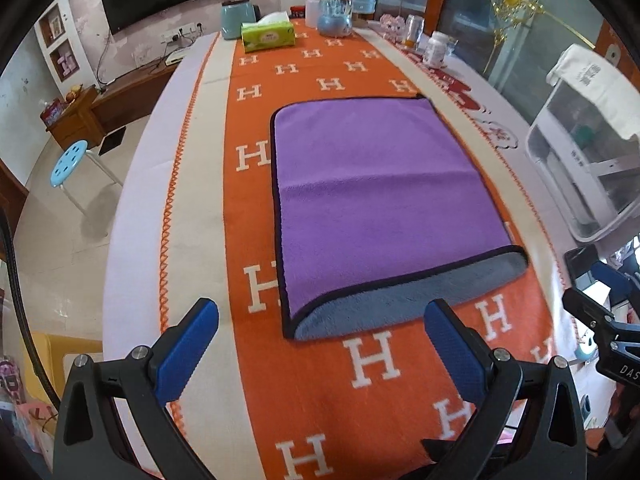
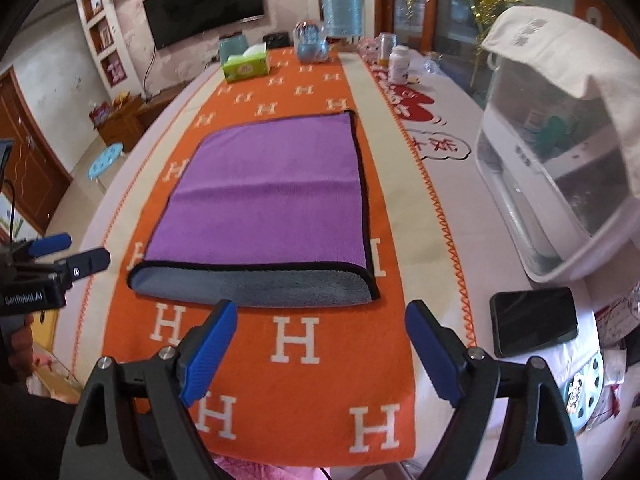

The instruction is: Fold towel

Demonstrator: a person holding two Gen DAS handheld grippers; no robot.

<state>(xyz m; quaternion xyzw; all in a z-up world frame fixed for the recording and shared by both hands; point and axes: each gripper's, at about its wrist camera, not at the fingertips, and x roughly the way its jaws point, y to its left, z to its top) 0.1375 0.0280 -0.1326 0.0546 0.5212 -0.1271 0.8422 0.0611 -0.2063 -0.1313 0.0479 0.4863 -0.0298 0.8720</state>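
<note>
Bare blanket [image 2: 296, 400] before towel [image 2: 264, 196]; phone [image 2: 534, 322] rightward.

left wrist: near-left, forward | right wrist: near-right, forward | shared: towel [image 1: 384, 200]

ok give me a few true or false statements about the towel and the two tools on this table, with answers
1. The towel lies folded on the orange runner, purple side up with a grey strip showing at the near edge. True.
2. The left tool is shut on a towel corner. False: its jaws are open and hold nothing, short of the towel.
3. The right tool is open and holds nothing. True.
4. A black phone lies on top of the towel. False: it lies on the table, to the right of the runner, apart from the towel.
5. A green tissue box stands at the far end of the runner. True.
</note>
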